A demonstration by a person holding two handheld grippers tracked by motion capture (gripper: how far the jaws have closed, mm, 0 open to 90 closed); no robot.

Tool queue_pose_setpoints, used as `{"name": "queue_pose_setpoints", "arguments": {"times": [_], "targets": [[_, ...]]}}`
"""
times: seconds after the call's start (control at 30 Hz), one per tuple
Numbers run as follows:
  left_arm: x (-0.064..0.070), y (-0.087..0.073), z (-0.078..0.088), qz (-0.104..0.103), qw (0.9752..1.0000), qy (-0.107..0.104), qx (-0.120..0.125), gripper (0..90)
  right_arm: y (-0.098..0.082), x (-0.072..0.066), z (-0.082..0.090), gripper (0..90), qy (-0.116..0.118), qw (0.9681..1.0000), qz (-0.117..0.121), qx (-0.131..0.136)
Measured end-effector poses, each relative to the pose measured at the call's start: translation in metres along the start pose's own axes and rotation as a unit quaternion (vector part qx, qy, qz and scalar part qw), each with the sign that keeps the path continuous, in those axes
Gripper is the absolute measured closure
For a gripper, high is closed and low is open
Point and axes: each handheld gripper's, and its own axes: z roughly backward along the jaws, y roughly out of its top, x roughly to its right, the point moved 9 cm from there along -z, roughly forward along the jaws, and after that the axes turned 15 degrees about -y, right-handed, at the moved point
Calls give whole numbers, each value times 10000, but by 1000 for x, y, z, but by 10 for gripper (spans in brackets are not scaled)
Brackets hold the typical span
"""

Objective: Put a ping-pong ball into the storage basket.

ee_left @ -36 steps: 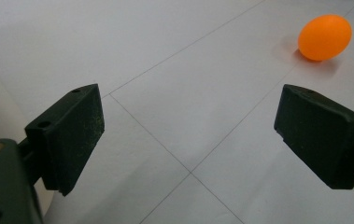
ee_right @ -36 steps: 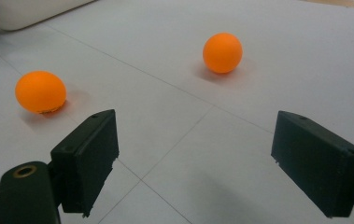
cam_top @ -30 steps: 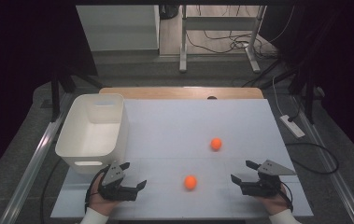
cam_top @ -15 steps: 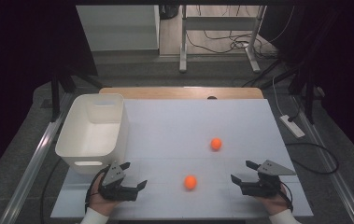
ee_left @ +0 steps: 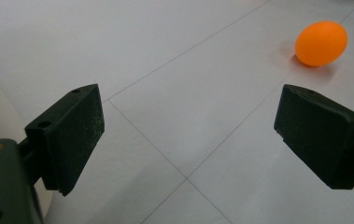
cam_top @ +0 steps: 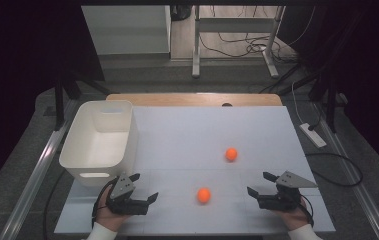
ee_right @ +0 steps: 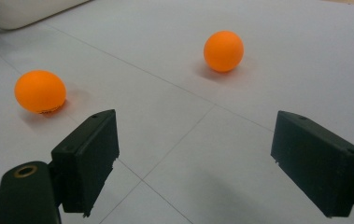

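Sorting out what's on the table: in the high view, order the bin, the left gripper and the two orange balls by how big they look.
1. Bin
2. Left gripper
3. Near ball and far ball: they look alike, so no ranking between them.

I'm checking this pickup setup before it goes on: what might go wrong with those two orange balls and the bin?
1. The near ball and far ball lie loose on the smooth white table; a jaw nudging one off-centre would likely send it rolling, perhaps off an edge.
2. The left gripper and right gripper, both open, flank the near ball; reaching together, they might collide.
3. The white bin sits at the table's left side, a long carry for the right gripper's ball.
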Motion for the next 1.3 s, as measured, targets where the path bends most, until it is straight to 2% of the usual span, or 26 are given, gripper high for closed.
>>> {"name": "queue_pose_setpoints", "arguments": {"times": [0.3, 0.63, 1.3], "targets": [[4, 9, -4, -77, 9999, -53, -58, 95, 0, 0, 0, 152, 1, 10000, -9, 4], [7, 17, -9, -54, 9999, -107, -103, 95, 2, -1, 0, 153, 23, 10000, -42, 21], [16, 27, -20, -130, 9992, -288, -252, 97, 2, -1, 0, 153, 38, 10000, -80, 16]]}}
